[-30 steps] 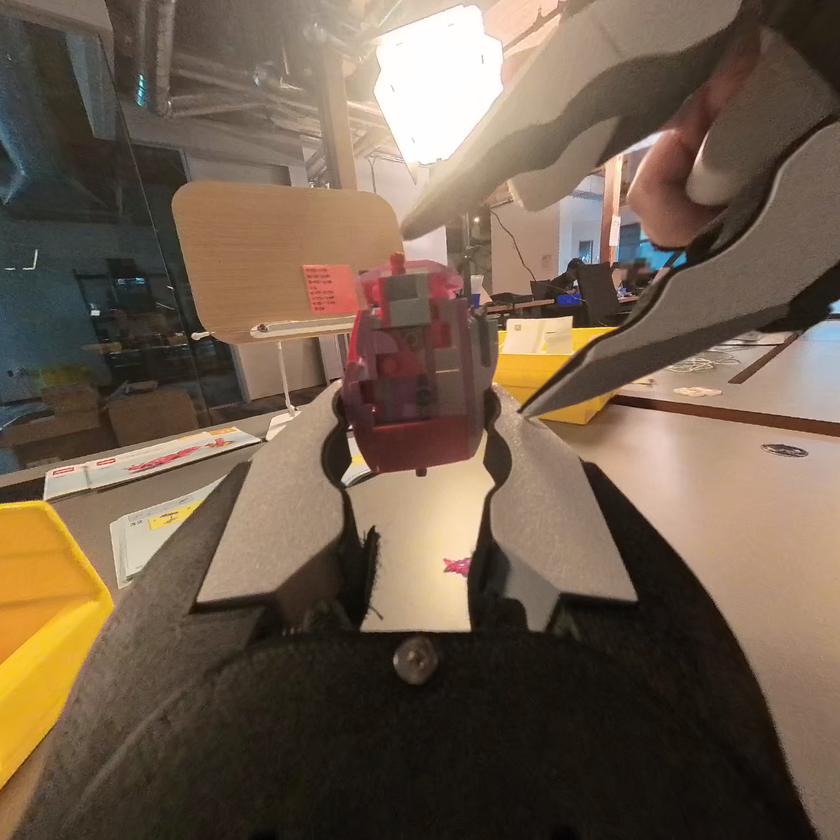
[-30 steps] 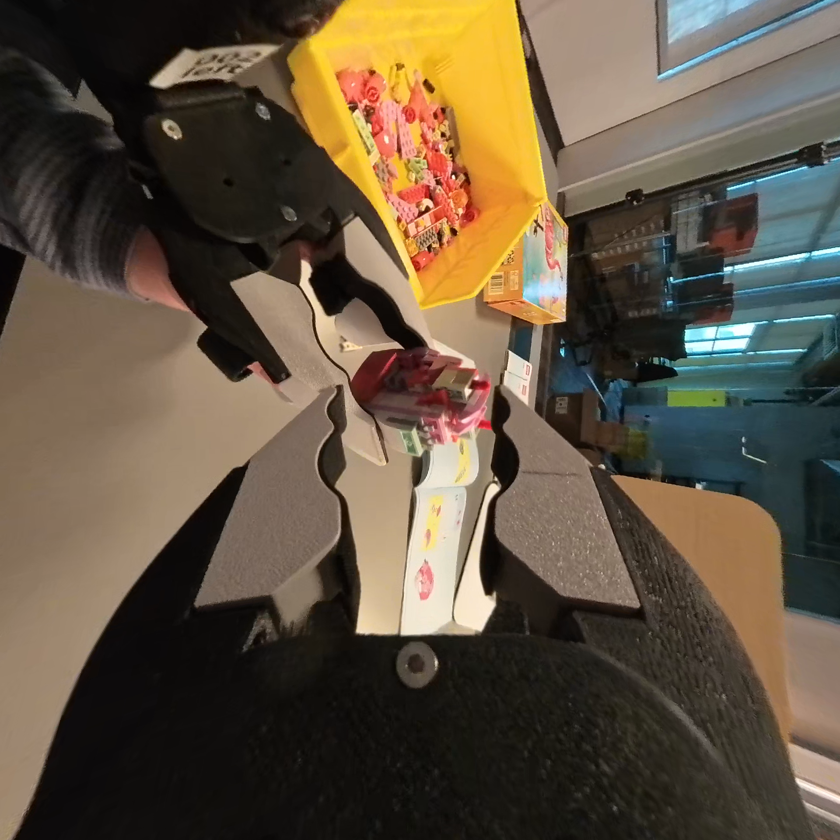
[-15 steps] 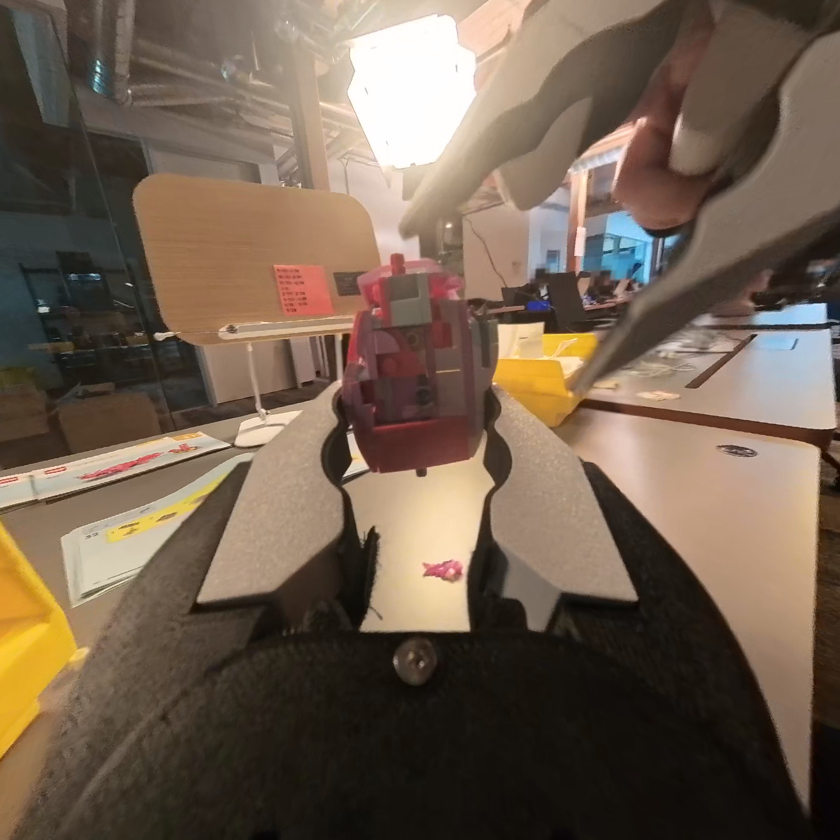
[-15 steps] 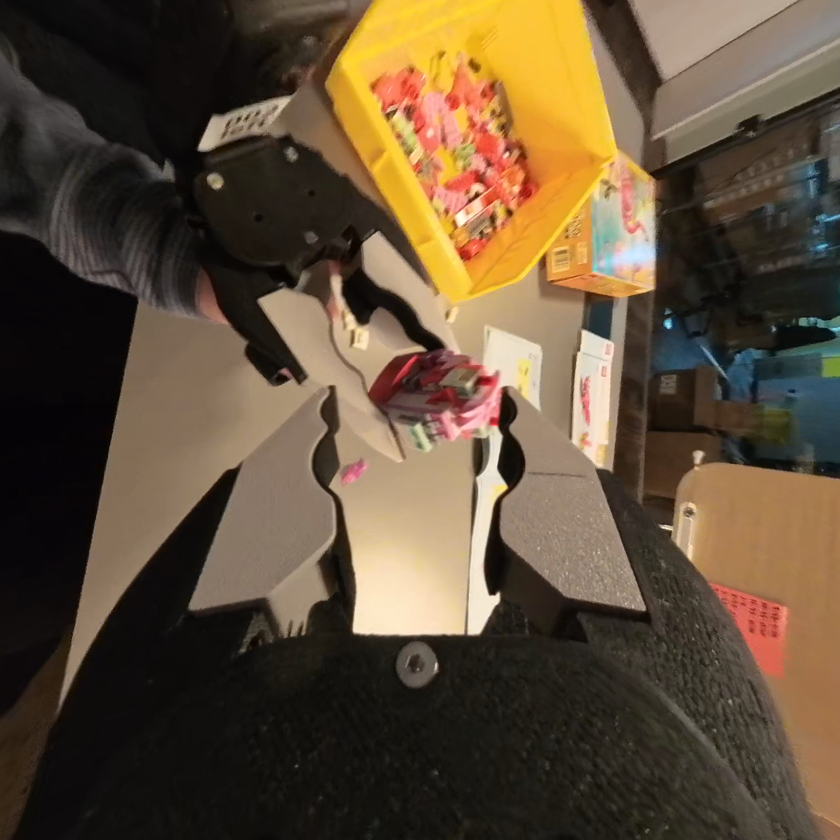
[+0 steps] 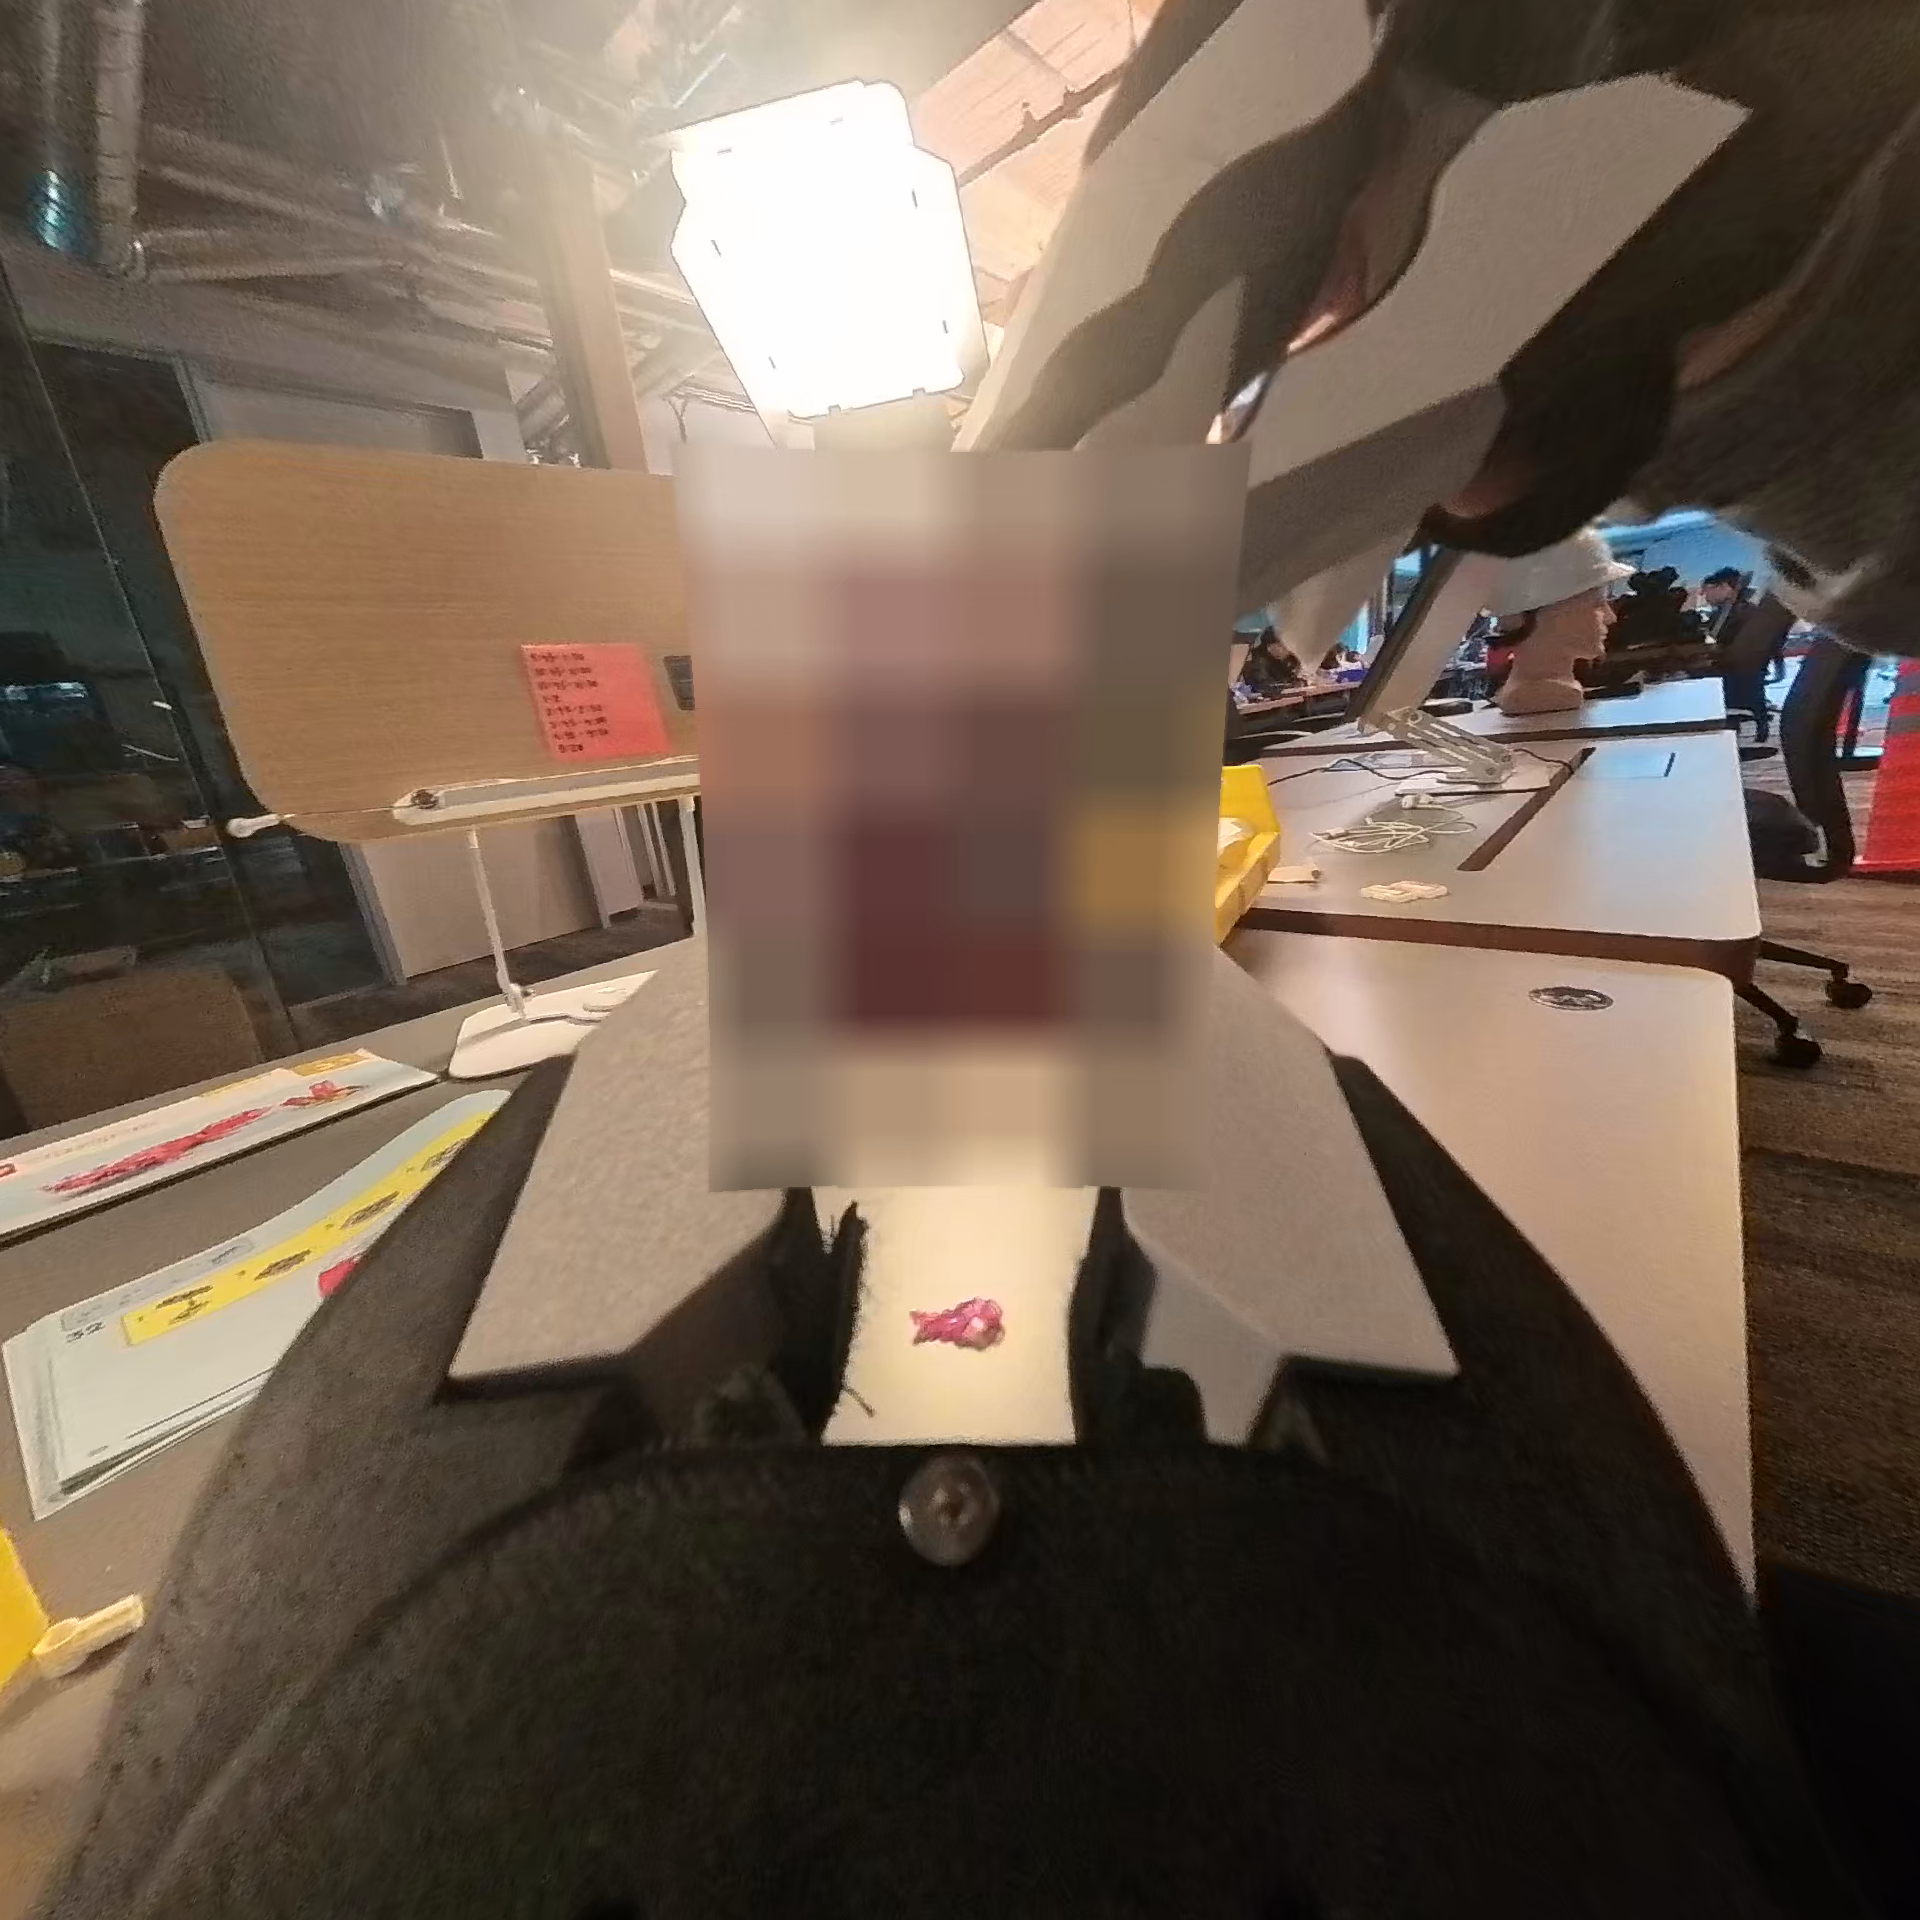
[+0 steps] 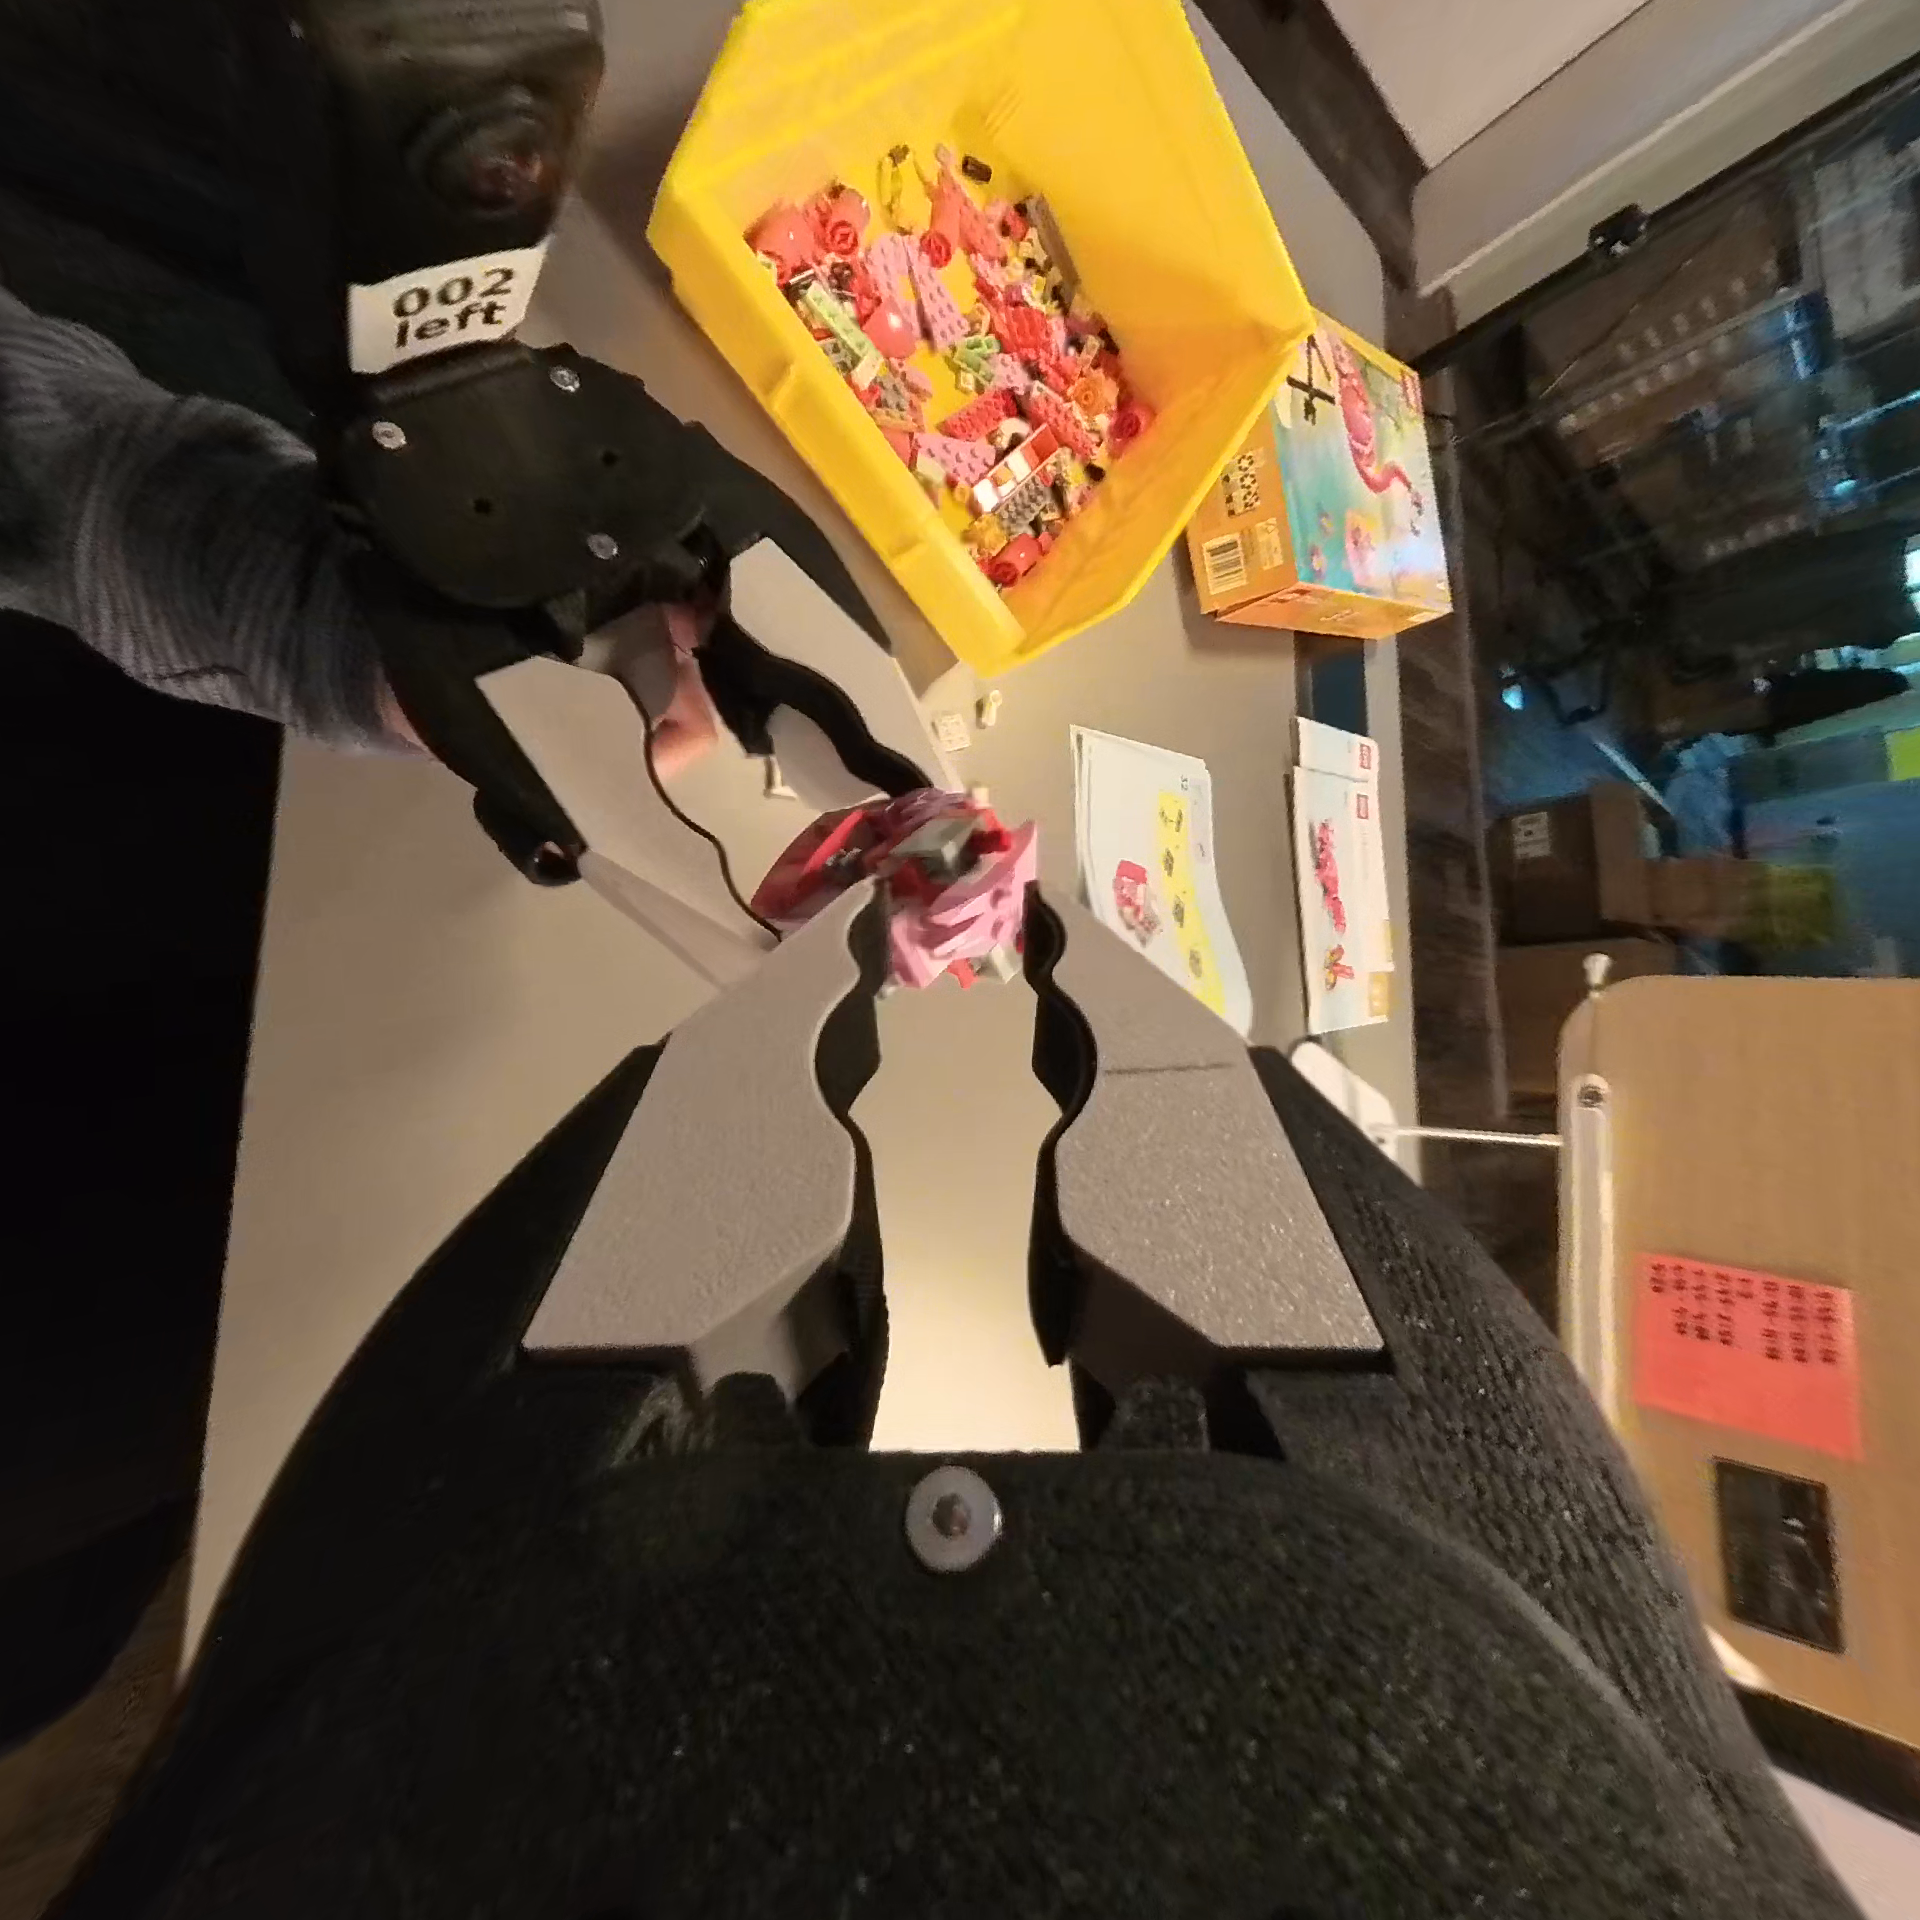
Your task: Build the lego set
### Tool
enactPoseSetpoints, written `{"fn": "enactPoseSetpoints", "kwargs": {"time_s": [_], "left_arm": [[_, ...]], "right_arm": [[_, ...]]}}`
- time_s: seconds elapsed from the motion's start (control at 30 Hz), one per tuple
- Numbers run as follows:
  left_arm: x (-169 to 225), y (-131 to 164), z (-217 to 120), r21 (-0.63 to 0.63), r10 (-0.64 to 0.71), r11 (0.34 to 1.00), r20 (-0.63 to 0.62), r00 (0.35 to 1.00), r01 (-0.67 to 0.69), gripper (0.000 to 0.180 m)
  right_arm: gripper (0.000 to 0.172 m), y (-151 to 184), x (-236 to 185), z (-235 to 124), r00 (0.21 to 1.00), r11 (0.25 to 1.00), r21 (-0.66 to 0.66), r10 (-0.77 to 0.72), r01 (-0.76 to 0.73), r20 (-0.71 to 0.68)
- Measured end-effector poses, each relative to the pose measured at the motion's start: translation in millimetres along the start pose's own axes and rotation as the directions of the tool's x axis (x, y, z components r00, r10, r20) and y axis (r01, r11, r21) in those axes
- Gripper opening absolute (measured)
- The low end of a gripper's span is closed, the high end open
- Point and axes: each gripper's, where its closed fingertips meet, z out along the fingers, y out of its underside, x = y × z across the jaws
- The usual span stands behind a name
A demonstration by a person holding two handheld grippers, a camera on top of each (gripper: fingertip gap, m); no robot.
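While the left wrist view has a mosaic patch over the middle of the frame, hiding my left gripper's (image 5: pixel 961 997) fingertips, the right wrist view shows that gripper (image 6: pixel 831 842) reaching in from the upper left of the frame, and there I see its two fingers set against a pink and dark red brick model (image 6: pixel 914 883) held above the grey table (image 6: pixel 416 1039).

My right gripper (image 6: pixel 951 935) sits at the centre of its own view, its jaws narrowed to a small gap around the pink end of the same model. Both fingertips (image 6: pixel 1049 935) appear to press on it, one on each side, so the model hangs between the two grippers.

Toward the top of that frame a yellow bin (image 6: pixel 1039 125) holds loose pink, red and green bricks. Just right of it lies a printed cardboard box (image 6: pixel 1320 499), and below that, at mid-right, two instruction booklets (image 6: pixel 1153 873) lie open on the table.

Low in the left wrist view, a small pink piece (image 5: pixel 961 1325) lies on the table between the finger bases. A wooden board (image 5: pixel 416 623) on a white stand carries a red note at the mid-left.
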Motion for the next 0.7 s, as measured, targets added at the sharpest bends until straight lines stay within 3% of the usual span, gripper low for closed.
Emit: {"fn": "enactPoseSetpoints", "kwargs": {"time_s": [0.17, 0.53, 0.7], "left_arm": [[6.5, 0.3, 1.0, -0.004, 0.023, 1.000, -0.029, 0.999, -0.023, 0.057], [11.2, 6.1, 3.2, -0.042, 0.060, 0.997, -0.038, 0.997, -0.061, 0.057], [12.2, 5.1, 2.7, -0.037, 0.048, 0.998, -0.047, 0.998, -0.049, 0.057]], "right_arm": [[0.015, 2.3, -2.5, -3.3, 0.994, 0.997, 0.004, 0.081, -0.081, 0.078], [0.015, 12.3, -4.7, -6.2, 0.990, 0.966, -0.224, -0.139, 0.128, -0.036], [0.015, 15.8, -7.6, -10.7, 0.997, 0.958, -0.276, -0.077, 0.075, 0.001]]}}
